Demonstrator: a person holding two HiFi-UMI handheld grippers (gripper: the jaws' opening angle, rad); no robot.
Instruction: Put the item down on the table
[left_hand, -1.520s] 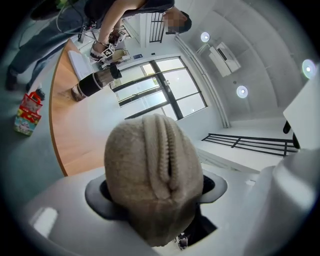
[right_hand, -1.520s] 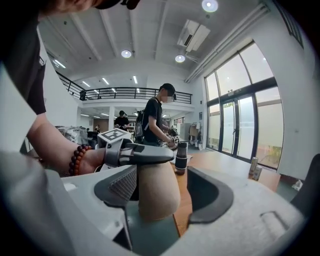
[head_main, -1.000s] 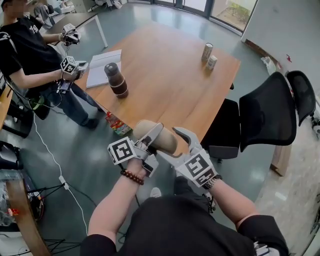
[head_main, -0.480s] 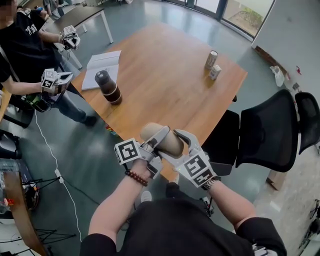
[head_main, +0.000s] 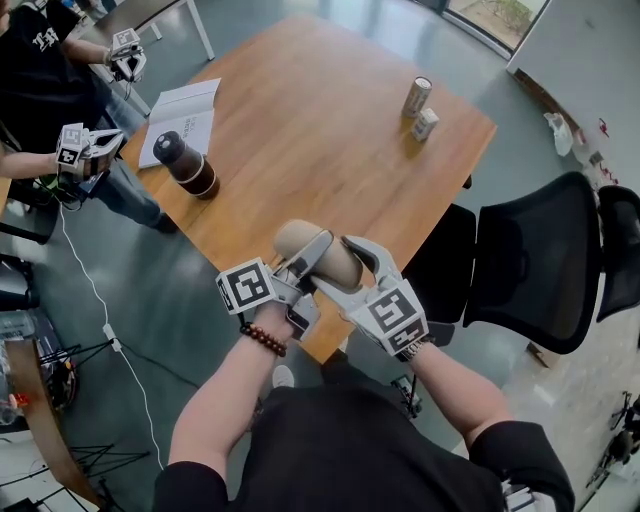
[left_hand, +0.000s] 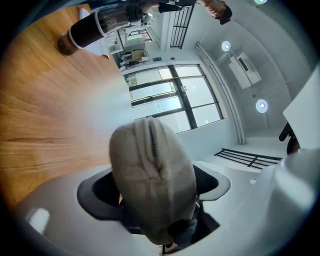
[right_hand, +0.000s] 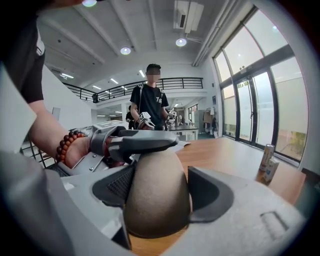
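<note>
Looking down in the head view: tan pouch is carried over the near edge of the wooden table, caught between both tools. Left gripper comes in from the left, one finger laid along the pouch's top. Right gripper takes it from the near right, its fingers curving round the pouch's right end. Both marker cubes show black-and-white squares only, no words. Farther up the table are a dark bottle, an open white booklet, a can and a small carton just beside it; their print is too small to read. A second person stands at the table's far left corner, with white print on the black shirt that is not legible. An office chair sits at the right.

Left gripper view: pouch fills the space between the jaws, zip facing the camera, pads bearing on both flanks. These jaws have just been opening, with the pouch still between them.

Right gripper view: pouch stands end-on between the two dark pads, clamped, with wood showing just under it. These jaws have just been closing on it. The left tool's finger crosses over the pouch's top. A bead bracelet rings the left wrist.
</note>
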